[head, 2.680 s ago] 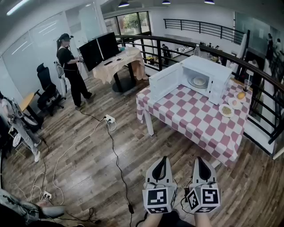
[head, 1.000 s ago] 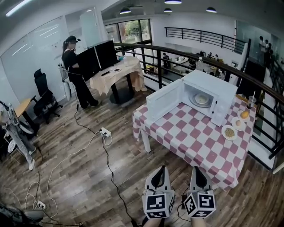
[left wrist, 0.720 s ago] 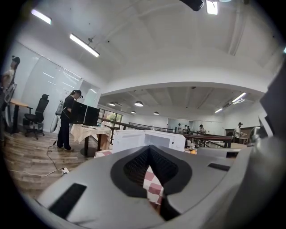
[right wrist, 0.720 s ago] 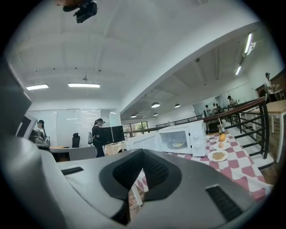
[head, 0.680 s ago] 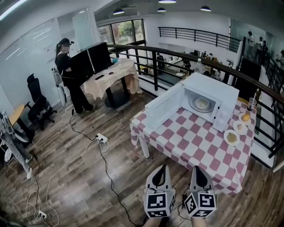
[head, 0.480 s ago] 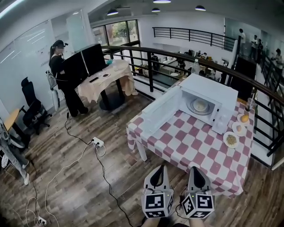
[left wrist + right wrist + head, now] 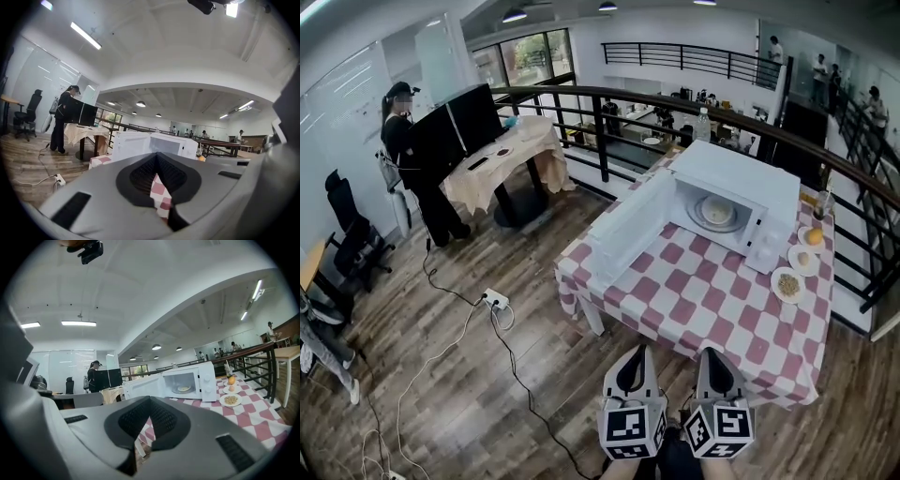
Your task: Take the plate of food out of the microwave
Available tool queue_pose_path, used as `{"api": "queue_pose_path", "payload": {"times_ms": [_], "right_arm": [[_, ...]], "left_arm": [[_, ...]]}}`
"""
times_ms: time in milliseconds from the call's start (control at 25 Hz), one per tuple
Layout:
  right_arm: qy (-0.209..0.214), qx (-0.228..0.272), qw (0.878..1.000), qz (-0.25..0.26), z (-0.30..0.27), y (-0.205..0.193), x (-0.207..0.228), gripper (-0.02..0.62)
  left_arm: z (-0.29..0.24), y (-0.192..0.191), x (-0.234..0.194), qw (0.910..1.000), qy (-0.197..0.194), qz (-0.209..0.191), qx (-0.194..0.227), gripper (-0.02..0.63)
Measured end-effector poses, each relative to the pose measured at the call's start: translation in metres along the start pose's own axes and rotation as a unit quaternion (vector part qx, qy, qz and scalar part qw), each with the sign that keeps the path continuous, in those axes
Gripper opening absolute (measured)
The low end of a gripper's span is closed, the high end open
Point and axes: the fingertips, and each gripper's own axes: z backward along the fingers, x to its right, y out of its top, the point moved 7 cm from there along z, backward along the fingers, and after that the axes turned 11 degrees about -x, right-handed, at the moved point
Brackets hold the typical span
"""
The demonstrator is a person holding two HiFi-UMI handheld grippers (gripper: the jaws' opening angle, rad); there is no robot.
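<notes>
A white microwave (image 7: 748, 187) stands on a table with a red-and-white checked cloth (image 7: 703, 302). Its door (image 7: 630, 228) hangs open to the left. Inside, a plate of food (image 7: 717, 210) rests on the turntable; the same plate (image 7: 183, 389) shows in the right gripper view. My left gripper (image 7: 635, 353) and right gripper (image 7: 711, 355) are side by side at the bottom of the head view, short of the table's near edge. Both are shut with nothing in them. The left gripper (image 7: 157, 157) points at the microwave (image 7: 154, 144), and the right gripper (image 7: 150, 402) points toward its open cavity.
Two small plates of food (image 7: 787, 284) (image 7: 804, 260), an orange (image 7: 814, 236) and a glass (image 7: 822, 202) sit right of the microwave. A black railing (image 7: 609, 141) runs behind the table. A power strip with cables (image 7: 495, 300) lies on the wooden floor. A person (image 7: 405, 155) stands by a desk with monitors.
The table and microwave have come closer and lower in the head view as I walk toward them. Both grippers stay shut at the bottom of the frame.
</notes>
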Motion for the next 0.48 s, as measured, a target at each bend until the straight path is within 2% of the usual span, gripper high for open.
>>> {"api": "queue_pose_path", "payload": {"times_ms": [480], "right_arm": [[-0.004,-0.014,1.000,-0.007,-0.053,0.010,0.020,-0.006]], "left_arm": [[-0.050,0.004,-0.017,0.9998,0.009,0.010,-0.016,0.009]]}}
